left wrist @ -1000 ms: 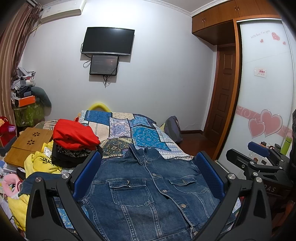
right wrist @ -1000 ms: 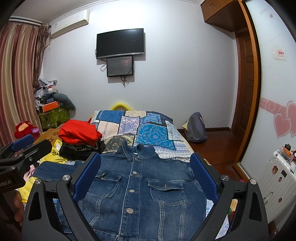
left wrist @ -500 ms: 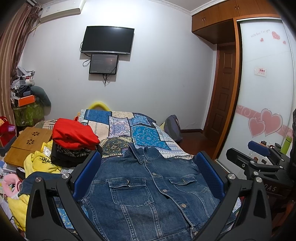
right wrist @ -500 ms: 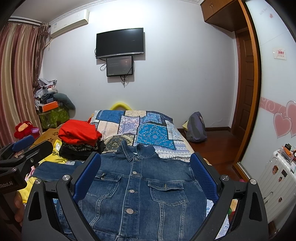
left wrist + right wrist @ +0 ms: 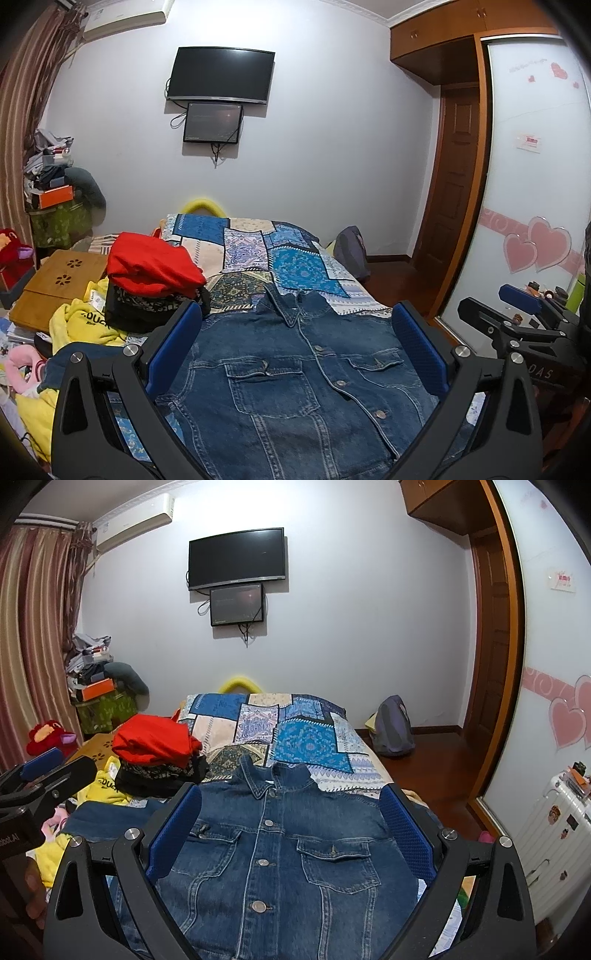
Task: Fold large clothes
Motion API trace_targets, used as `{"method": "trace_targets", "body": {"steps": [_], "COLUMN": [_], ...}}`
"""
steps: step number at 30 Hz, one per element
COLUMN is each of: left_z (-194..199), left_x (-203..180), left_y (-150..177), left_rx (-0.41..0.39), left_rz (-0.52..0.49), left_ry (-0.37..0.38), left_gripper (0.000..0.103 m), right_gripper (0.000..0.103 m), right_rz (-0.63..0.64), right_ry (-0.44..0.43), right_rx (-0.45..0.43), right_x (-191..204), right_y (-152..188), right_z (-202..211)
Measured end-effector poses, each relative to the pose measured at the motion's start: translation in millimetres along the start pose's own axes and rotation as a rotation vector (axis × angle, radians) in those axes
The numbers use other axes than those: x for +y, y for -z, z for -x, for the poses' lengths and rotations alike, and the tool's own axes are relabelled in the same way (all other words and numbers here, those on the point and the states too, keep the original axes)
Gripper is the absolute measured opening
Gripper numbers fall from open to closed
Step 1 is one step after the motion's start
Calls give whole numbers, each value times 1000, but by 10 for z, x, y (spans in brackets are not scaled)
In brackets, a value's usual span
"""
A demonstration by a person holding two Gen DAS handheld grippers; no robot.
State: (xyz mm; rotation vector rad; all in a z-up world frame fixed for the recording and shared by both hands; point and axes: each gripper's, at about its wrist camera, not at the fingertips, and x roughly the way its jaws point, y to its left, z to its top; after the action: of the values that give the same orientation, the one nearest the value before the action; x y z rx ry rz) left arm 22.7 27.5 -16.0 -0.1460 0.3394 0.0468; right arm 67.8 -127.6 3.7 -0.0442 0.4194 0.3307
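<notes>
Broadly, the bed (image 5: pixel 207 254), under a patchwork cover, fills the middle of both views, running away toward the far wall. On its near end lies the jacket (image 5: pixel 295 373), blue denim, spread front-up and buttoned, flat on the cover. Its collar points to the far wall and its hem toward the cameras, so its long axis runs along the bed. One sleeve seems to stretch off to the left side; the other is not clearly seen.

Beside it on the left, close to its shoulder, sits a pile (image 5: pixel 151 284) of folded clothes, red on top of dark, with yellow garments lower down, apparently off the edge of the bed.

Denim of this weight will likely handle as heavy and fairly stiff: it should hold a crease, resist bunching and not slip much, but seams and pockets make thick spots. I would judge the shoulder seams, the sleeve ends or the hem corners the best places to pinch, where a single or double layer fits between the fingers.

Over the jacket's near half hovers the left gripper (image 5: pixel 295 354), its blue pads spread wide and holding nothing. Alongside it, the right gripper (image 5: pixel 291 834) is likewise spread wide and bare above the chest pockets.
</notes>
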Motion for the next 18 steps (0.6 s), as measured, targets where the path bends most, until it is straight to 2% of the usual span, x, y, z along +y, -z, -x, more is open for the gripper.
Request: {"method": "trace_targets", "body": {"steps": [6,13,18], "left_z": [-140,-336,-494], "left_x": [250,882,1417], "left_y": [-90,-163,-103], "left_rx": [-4,1,11], "left_rz": [9,88,136], "left_ry": [-49,-209,-381], "left_gripper": [103,103,103], "right_gripper": [96,96,96], "right_rz": [6,26,41], "right_ry": [-7,-12,-2], "right_rx": [14,40,74], "right_x": [-4,26,66], "right_y": [-67,-168,-202], "right_z": [-165,-476,-758]}}
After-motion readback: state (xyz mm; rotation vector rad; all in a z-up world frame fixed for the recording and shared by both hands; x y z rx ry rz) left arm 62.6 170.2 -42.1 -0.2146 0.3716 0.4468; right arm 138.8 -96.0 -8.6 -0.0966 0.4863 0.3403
